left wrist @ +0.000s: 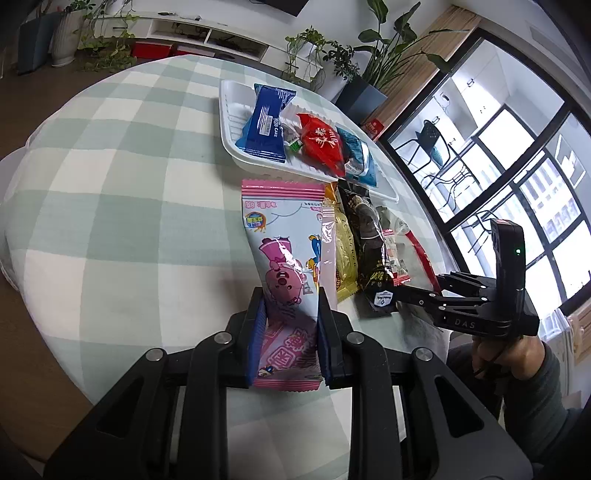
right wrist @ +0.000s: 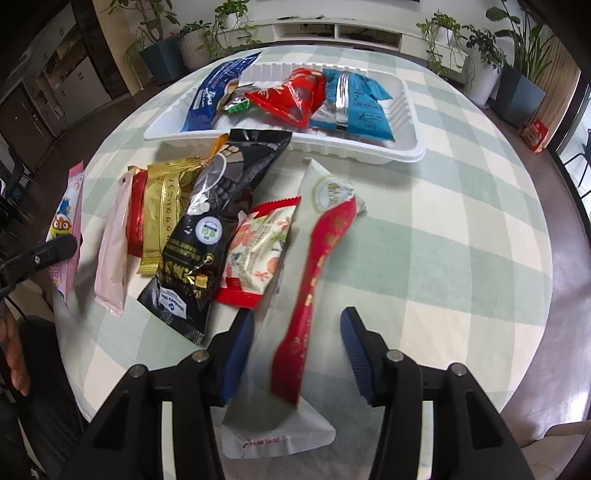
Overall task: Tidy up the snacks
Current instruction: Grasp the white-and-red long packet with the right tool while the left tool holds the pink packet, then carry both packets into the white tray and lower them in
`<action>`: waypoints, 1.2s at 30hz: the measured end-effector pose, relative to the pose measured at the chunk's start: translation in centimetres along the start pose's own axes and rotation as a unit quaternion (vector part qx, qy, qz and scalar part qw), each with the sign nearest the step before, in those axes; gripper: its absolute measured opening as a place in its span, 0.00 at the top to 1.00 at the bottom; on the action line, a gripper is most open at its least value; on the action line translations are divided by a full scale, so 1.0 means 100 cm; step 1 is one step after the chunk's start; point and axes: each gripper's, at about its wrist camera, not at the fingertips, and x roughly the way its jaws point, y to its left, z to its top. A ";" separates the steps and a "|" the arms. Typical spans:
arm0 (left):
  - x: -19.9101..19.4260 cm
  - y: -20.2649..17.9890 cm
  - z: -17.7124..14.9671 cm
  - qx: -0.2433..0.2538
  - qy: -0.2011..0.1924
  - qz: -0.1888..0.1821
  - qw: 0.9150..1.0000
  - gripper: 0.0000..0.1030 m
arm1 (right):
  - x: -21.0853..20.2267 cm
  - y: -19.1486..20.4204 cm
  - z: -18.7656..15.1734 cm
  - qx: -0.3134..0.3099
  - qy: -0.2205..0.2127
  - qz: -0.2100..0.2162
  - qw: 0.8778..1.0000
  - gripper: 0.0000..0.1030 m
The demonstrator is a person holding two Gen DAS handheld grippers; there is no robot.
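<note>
My left gripper (left wrist: pixel 290 295) is shut on the near end of a pink cartoon snack packet (left wrist: pixel 280 236), which stretches away from me over the checked tablecloth. In the right wrist view, my right gripper (right wrist: pixel 295 317) stands open around a long white packet with a red stripe (right wrist: pixel 325 236); its right pad is apart from the wrapper. Beside that packet lies a pile: a black packet (right wrist: pixel 221 206), a gold one (right wrist: pixel 166 206), a pale pink one (right wrist: pixel 114 236) and a red floral one (right wrist: pixel 258 247). A white tray (right wrist: pixel 406 110) behind them holds dark blue, red and light blue packets.
The round table's edge (right wrist: pixel 535 295) curves close on the right, with dark floor beyond. Potted plants (right wrist: pixel 517 55) and a low white shelf (right wrist: pixel 332 29) stand behind the table. A person's hand (left wrist: pixel 517 354) holds the right gripper by a large window (left wrist: pixel 517 166).
</note>
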 end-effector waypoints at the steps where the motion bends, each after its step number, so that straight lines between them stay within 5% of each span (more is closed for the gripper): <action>1: 0.001 0.000 0.000 0.001 0.001 0.000 1.000 0.78 | -0.001 -0.001 -0.001 0.001 -0.001 0.005 1.000 0.62; 3: 0.002 -0.001 0.000 0.004 0.002 0.000 1.000 0.78 | -0.003 -0.002 -0.003 0.006 0.001 0.012 1.000 0.74; 10: 0.003 -0.005 -0.001 0.015 0.001 0.007 1.000 0.78 | -0.008 -0.010 -0.012 0.029 -0.005 0.024 0.999 0.80; 36: -0.005 -0.004 -0.002 0.007 -0.014 -0.008 1.000 0.78 | -0.056 -0.048 -0.024 0.103 -0.078 0.067 0.989 0.81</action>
